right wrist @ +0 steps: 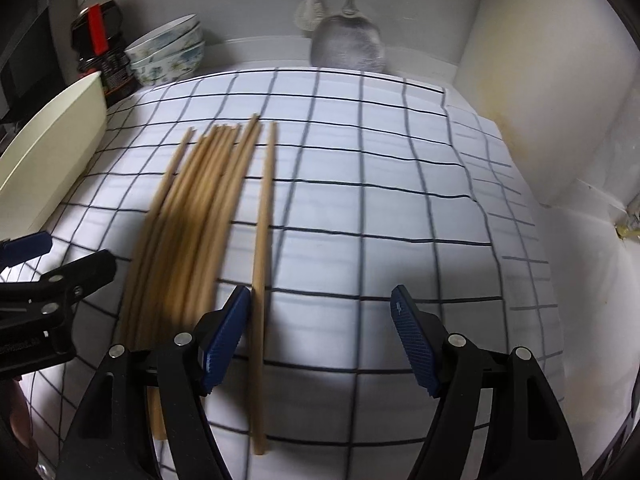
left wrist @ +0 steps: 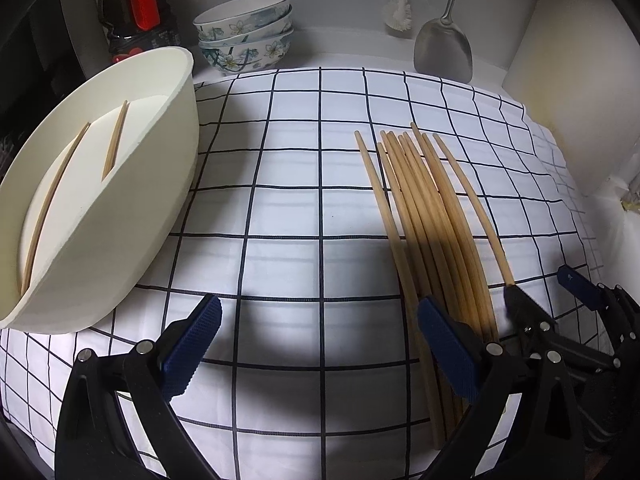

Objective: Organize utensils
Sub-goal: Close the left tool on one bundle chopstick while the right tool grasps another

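Note:
Several wooden chopsticks lie in a bundle on the checked cloth; the right wrist view also shows the bundle, with one chopstick lying apart to its right. A cream oval holder at the left holds two chopsticks in its slots. My left gripper is open and empty over the cloth, left of the bundle. My right gripper is open, with the single chopstick just inside its left finger. The right gripper also shows in the left wrist view.
Stacked floral bowls and a dark sauce bottle stand at the back left. A metal spatula and a white brush hang at the back wall. A white wall bounds the right side.

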Motion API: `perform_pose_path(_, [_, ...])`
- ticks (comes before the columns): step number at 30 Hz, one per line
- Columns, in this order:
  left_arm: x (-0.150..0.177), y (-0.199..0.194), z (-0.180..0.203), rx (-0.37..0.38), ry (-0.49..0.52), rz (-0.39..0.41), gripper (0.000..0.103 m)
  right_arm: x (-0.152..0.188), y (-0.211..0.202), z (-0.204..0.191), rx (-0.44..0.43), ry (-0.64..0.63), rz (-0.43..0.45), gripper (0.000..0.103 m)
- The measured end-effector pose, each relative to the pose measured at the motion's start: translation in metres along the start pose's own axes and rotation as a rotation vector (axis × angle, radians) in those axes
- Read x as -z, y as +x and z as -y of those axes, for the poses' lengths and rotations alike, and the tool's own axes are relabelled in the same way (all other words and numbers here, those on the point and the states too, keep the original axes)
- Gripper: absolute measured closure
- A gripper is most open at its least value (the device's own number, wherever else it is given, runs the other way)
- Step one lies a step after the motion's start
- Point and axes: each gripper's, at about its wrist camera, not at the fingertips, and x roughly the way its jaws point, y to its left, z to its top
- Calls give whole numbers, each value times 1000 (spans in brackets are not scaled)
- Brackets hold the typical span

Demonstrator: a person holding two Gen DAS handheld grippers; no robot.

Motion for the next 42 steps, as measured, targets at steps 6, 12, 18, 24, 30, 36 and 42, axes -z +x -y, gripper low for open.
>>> perform_pose_path(6, [-2, 6, 7, -17, 17, -8, 6, -1, 2, 17, 12, 23, 4, 34])
perform_pose_path(12, [1, 9, 8, -47, 36, -8, 6, 0, 3, 23, 7, 29, 7, 34])
perform_pose_path(18, [-1, 13, 9, -34, 22, -22, 5, -2, 4, 22, -7, 32, 12, 34])
perform_pose_path(24, [-7, 22, 10, -50, 8, -46, 5, -6, 6, 18, -12, 15, 14, 34])
perform_pose_path(30, [-5, 22, 2, -48, -13, -42, 6, -14, 12, 14, -19, -6, 24, 34])
perform_pose_path(36, [-10, 17, 9, -20, 27, -17, 36, -23, 18, 6, -51, -62, 46, 44])
perform_pose_path(42, [-11, 13, 16, 11, 58, -14, 86, -23, 15, -11, -96, -118, 33, 96])
